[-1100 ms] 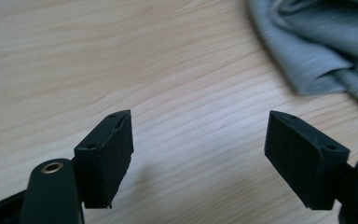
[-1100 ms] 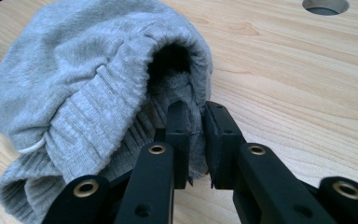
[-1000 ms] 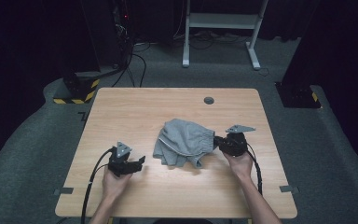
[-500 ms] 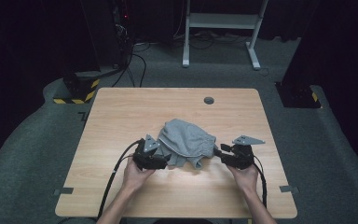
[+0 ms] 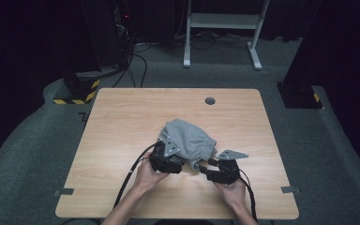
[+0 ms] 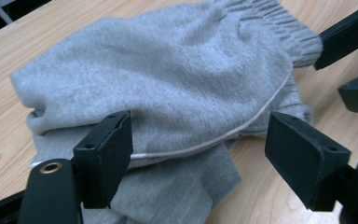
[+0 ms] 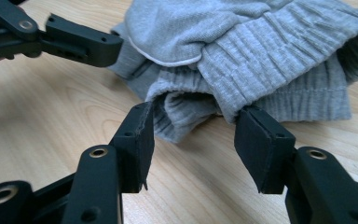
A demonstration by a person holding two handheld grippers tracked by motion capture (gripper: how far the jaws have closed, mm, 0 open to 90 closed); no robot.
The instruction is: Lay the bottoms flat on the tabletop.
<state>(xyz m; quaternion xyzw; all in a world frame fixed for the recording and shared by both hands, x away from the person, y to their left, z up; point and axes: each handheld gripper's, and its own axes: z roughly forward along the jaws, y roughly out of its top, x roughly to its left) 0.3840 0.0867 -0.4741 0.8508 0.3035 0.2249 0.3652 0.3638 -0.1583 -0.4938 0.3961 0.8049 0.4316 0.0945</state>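
Both hands have drawn inward since a second ago: the left claw (image 5: pixel 180 161), then out by the near-left edge, now sits against the garment's near-left flank, and the right claw (image 5: pixel 206 169) has slid from the right side to the near-right hem, its jaws just having been opening.

Item: grey knit garment (image 5: pixel 187 140), crumpled in a low mound at mid-counter, toward the near side. Soft jersey face with fine weave; ribbed elastic band along one edge (image 7: pixel 279 42); thin pale piping curving across a fold (image 6: pixel 242 128). Several layers overlap, a flap spilling out below.

Left claw: spread wide, pads either side of the piped fold, not pressing; seemingly placed to gather that edge.

Right claw: spread, black pads (image 7: pixel 137 140) flanking a bunched lip of ribbed hem that lies between them, unpinched. Placement suggests a grip on the hem is being lined up, so both corners can be lifted together.

Counter (image 5: pixel 122 122): pale wood-grain laminate, rounded corners, a dark grommet (image 5: pixel 210 101) near the far edge.
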